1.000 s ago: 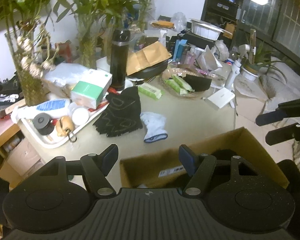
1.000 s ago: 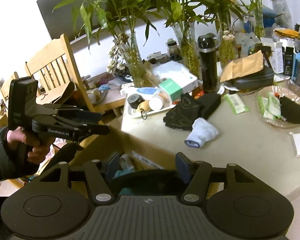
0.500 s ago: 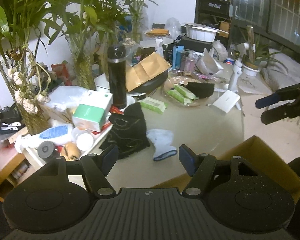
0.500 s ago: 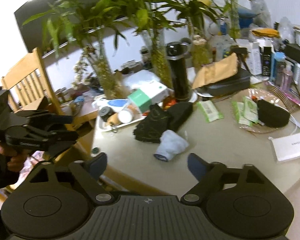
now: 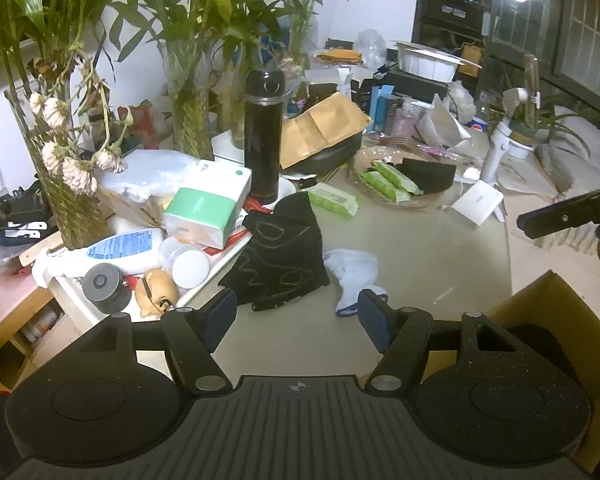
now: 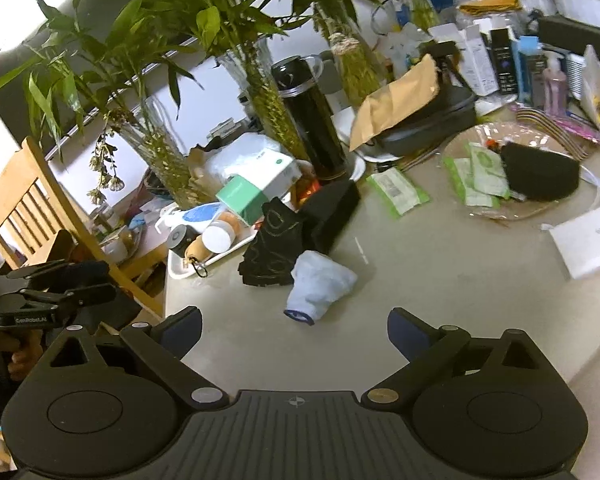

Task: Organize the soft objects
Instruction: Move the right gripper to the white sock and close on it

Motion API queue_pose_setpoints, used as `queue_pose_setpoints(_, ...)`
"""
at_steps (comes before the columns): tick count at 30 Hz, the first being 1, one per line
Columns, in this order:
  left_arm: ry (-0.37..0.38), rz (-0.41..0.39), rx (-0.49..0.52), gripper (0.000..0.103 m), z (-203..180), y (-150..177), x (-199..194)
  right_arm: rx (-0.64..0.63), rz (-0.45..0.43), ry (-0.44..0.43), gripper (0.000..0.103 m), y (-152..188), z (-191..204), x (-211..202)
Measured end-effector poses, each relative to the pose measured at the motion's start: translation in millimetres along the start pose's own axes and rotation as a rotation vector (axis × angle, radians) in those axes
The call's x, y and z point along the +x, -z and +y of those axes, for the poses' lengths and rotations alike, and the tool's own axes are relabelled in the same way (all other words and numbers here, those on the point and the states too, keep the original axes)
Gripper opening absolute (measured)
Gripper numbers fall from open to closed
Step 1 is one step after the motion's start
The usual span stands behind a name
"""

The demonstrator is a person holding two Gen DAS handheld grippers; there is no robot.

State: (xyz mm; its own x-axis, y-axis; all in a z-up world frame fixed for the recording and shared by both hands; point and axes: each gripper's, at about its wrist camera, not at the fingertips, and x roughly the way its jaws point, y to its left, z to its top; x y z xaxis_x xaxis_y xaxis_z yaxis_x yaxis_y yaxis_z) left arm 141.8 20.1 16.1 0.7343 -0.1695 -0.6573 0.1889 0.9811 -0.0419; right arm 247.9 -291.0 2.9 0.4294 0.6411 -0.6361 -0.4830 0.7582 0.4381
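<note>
My right gripper (image 6: 295, 328) hangs over the near part of the table (image 6: 440, 280) with its jaws spread wide; they have just been opening, and nothing lies between them. Just ahead of it the pale blue sock (image 6: 320, 282) lies crumpled on the bare tabletop, its dark-trimmed cuff turned toward the near edge. Touching the sock on its far left side is the black patterned cloth (image 6: 270, 250), which leans against the white tray (image 6: 180, 270) at the table's left edge. A second dark folded cloth (image 6: 332, 210) sits just behind that, near the black flask (image 6: 312, 120).

My left gripper (image 5: 294, 312) is released too, jaws apart and empty, pointing down at the same sock (image 5: 354, 272) and black cloth (image 5: 280, 258) from the near edge. The cardboard box (image 5: 540, 300) stands off the table's near right corner (only its brown rim shows past my gripper). In the right wrist view my left hand (image 6: 4, 350) grips its handle beyond the table's left edge, beside the wooden chair (image 6: 24, 204)
</note>
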Motion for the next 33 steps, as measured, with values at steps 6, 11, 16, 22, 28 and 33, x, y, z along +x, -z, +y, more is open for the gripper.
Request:
queue_pose_setpoints(6, -0.005, -0.014, 0.029, 0.066, 7, 2, 17, -0.071, 0.032, -0.024, 0.099, -13, -6, 24)
queue_pose_setpoints(11, 0.010, -0.029, 0.053, 0.066, 13, 5, 30, -0.125, 0.069, -0.039, 0.099, -17, -14, 48)
queue_pose_setpoints(16, 0.025, -0.031, 0.056, 0.066, 21, 8, 46, -0.134, 0.083, -0.045, 0.098, -19, -28, 72)
queue_pose_setpoints(22, 0.037, -0.025, 0.036, 0.066, 30, 7, 72, -0.150, 0.094, -0.056, 0.098, -21, -40, 106)
queue_pose_setpoints(28, 0.017, -0.035, 0.034, 0.066, 37, 2, 99, -0.182, 0.109, -0.085, 0.098, -24, -44, 143)
queue_pose_setpoints(33, 0.012, -0.033, 0.031, 0.066, 39, 1, 123, -0.203, 0.115, -0.099, 0.097, -22, -41, 168)
